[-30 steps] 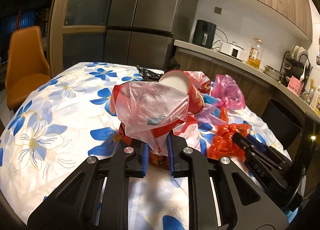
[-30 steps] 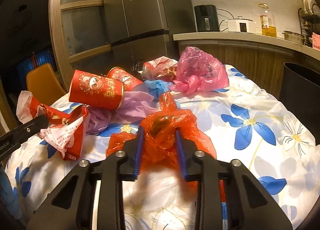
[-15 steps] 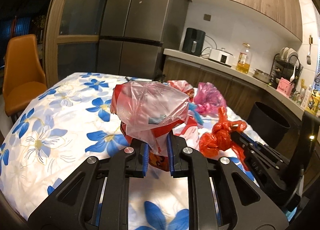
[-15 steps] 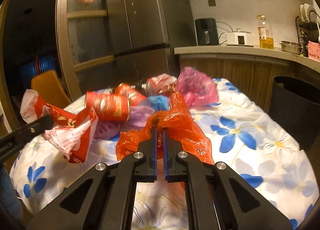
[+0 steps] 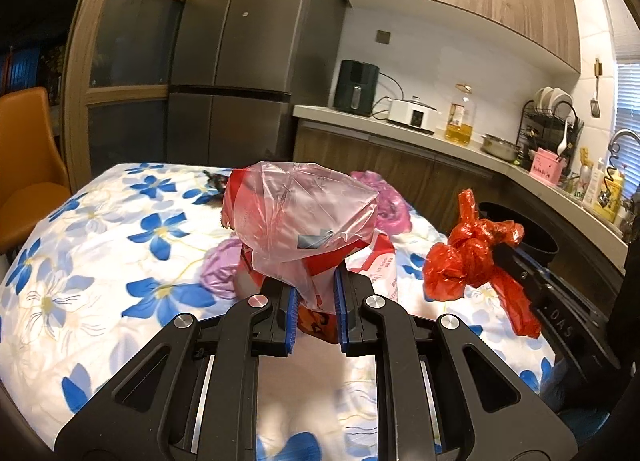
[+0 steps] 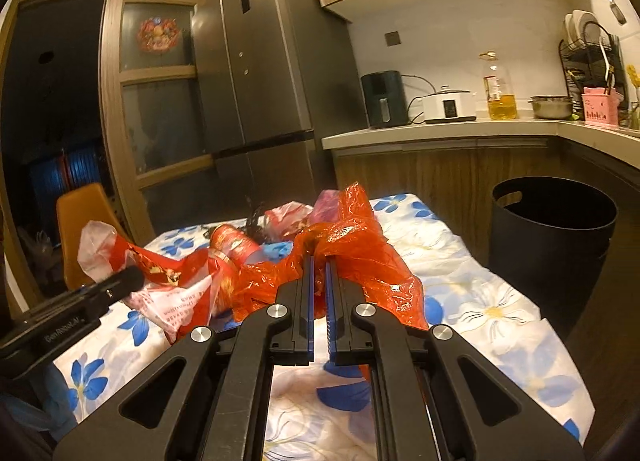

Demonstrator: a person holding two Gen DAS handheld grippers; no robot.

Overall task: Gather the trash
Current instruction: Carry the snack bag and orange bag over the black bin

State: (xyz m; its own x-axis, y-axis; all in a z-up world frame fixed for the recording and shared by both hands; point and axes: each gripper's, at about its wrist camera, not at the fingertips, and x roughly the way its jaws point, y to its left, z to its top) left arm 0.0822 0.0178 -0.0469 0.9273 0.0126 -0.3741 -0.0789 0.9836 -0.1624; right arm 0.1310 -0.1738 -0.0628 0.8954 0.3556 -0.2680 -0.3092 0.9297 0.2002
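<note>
Left claw (image 5: 314, 303) pinches a clear bag (image 5: 300, 217) of red wrappers; right claw (image 6: 319, 293) is clamped on an orange bag (image 6: 352, 245). Beyond, right of it, stands the black bin (image 6: 554, 237). Carry both high, clear of the table (image 6: 492, 301), releasing only over the rim.

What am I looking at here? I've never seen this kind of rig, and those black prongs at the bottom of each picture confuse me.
The prongs are two-finger grippers, one in each of a person's hands, each with a fisheye camera looking along its fingers. There is no robot arm.

In the left wrist view, the left gripper is shut on a clear plastic bag with red wrappers. In the right wrist view, the right gripper is shut on an orange-red plastic bag. Each gripper also shows at the edge of the other's view.

Below is a table with a blue-flowered cloth, where a red paper cup and a pink bag lie. A black bin stands beside it.
</note>
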